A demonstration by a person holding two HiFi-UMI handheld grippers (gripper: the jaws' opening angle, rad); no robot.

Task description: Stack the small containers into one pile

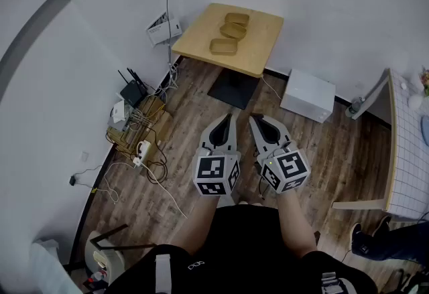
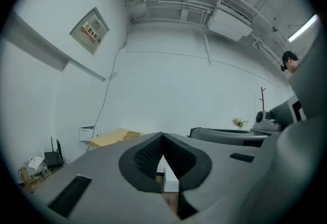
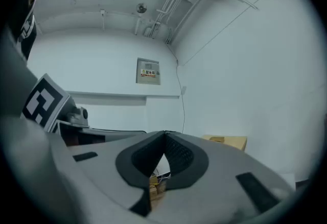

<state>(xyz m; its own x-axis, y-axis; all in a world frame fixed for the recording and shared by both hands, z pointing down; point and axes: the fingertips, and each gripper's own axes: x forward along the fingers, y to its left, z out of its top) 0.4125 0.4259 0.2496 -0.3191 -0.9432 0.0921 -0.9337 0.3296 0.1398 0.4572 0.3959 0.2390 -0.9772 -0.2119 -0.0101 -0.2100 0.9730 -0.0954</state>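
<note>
Head view shows the stacking not yet begun. Three small containers (image 1: 233, 31) lie in a row on the wooden bench (image 1: 265, 41) by the wall, each apart from the next and none nested in another. The person stands well back from the bench on the floor (image 1: 188, 108), holding both tools level and side by side. The left hand-held gripper (image 1: 228, 118) has its jaws pressed together with nothing between them. The right hand-held gripper (image 1: 255, 120) is likewise closed and empty. Each gripper view shows the pads meeting at the tips, with the bench small in the distance.

The step in hand looks to be the approach. To do it well, the person should probably move in until the containers are within easy reach, and spread one gripper's jaws before reaching rather than at the rim. Taking an end container by its side wall and lowering it straight into its neighbour would likely keep the pile from skidding. The other gripper could steady the receiving container.
</note>
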